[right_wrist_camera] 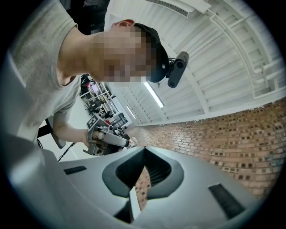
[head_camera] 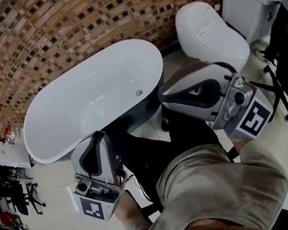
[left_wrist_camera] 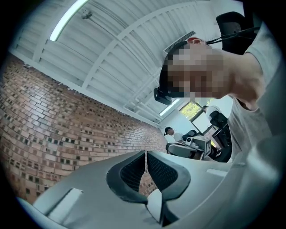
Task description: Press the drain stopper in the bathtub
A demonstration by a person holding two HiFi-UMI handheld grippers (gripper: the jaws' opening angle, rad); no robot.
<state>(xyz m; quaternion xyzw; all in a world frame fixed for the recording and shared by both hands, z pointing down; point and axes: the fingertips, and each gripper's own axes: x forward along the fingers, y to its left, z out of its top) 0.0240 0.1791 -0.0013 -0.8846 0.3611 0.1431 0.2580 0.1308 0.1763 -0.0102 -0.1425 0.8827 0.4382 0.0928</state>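
In the head view a white oval bathtub (head_camera: 59,113) stands against a brick wall. Its small round metal drain stopper (head_camera: 139,92) lies inside, near the right end. My left gripper (head_camera: 98,135) is held low, in front of the tub's near rim, jaws shut and empty. My right gripper (head_camera: 162,92) hangs to the right of the tub's right end, also shut on nothing. Both gripper views point upward: the left gripper (left_wrist_camera: 145,153) and the right gripper (right_wrist_camera: 144,150) show closed jaws against brick wall and ceiling. The tub is not visible in either.
A white toilet (head_camera: 212,32) with its tank (head_camera: 249,2) stands to the right of the tub. A black chair frame (head_camera: 278,52) is at the far right. A white box (head_camera: 10,154) and black stands (head_camera: 11,197) crowd the left edge. My knee (head_camera: 219,185) fills the bottom.
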